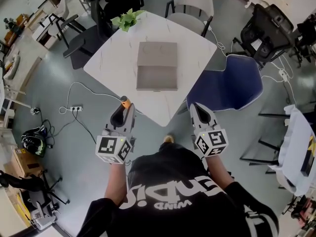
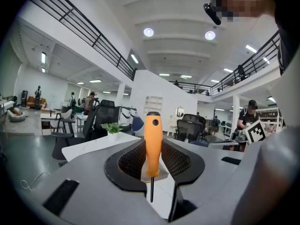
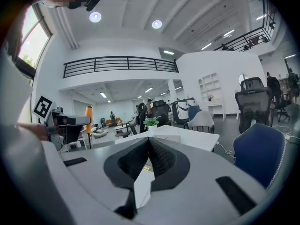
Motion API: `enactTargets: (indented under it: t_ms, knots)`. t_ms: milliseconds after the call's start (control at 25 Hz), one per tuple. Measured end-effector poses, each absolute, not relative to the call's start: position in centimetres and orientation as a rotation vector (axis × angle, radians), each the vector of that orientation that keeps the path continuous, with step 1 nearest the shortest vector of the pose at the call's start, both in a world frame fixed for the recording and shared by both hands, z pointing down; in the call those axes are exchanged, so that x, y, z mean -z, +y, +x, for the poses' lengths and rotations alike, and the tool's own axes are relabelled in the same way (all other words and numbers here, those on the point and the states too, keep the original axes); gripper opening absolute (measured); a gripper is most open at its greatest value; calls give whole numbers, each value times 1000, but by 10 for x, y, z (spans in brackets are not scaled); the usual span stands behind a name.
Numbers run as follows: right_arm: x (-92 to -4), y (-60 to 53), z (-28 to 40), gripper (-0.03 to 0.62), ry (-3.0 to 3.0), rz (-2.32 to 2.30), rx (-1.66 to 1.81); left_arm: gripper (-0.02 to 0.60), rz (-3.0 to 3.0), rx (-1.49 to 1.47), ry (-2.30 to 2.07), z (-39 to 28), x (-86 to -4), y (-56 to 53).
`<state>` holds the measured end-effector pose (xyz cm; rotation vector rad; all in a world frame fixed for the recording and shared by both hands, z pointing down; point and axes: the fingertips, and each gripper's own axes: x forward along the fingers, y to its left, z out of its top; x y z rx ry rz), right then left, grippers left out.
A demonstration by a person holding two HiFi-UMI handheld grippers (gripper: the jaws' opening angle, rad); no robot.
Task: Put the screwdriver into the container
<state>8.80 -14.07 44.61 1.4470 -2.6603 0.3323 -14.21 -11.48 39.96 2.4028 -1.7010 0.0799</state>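
Observation:
An orange-handled screwdriver [image 2: 153, 142] stands upright between the jaws of my left gripper [image 2: 153, 156], which is shut on its handle, the thin shaft pointing down. In the head view the left gripper [image 1: 123, 110] hovers off the near corner of the white table [image 1: 106, 65], with the orange handle tip [image 1: 126, 102] showing. The grey container [image 1: 157, 78] lies open in the table's middle, its lid [image 1: 157, 54] folded back behind it. My right gripper [image 1: 197, 108] is shut and holds nothing, near the table's right edge; its jaws [image 3: 149, 146] meet in the right gripper view.
A small green plant [image 1: 127, 19] stands at the table's far corner. A blue chair [image 1: 232, 85] is close on the right, a white chair [image 1: 193, 5] beyond the table, and dark chairs on the far left. A power strip [image 1: 75, 108] with cables lies on the floor at left.

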Motion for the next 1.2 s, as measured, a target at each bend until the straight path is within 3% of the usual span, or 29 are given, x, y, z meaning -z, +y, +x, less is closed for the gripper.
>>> enactTargets:
  t_ms: [680, 1200]
  knots:
    - [-445, -201, 76, 12, -2629, 1524, -352, 114, 2481, -131, -1586, -148, -404, -193]
    - [-449, -229, 70, 12, -2570, 1632, -373, 114, 2676, -411, -1263, -124, -435, -282]
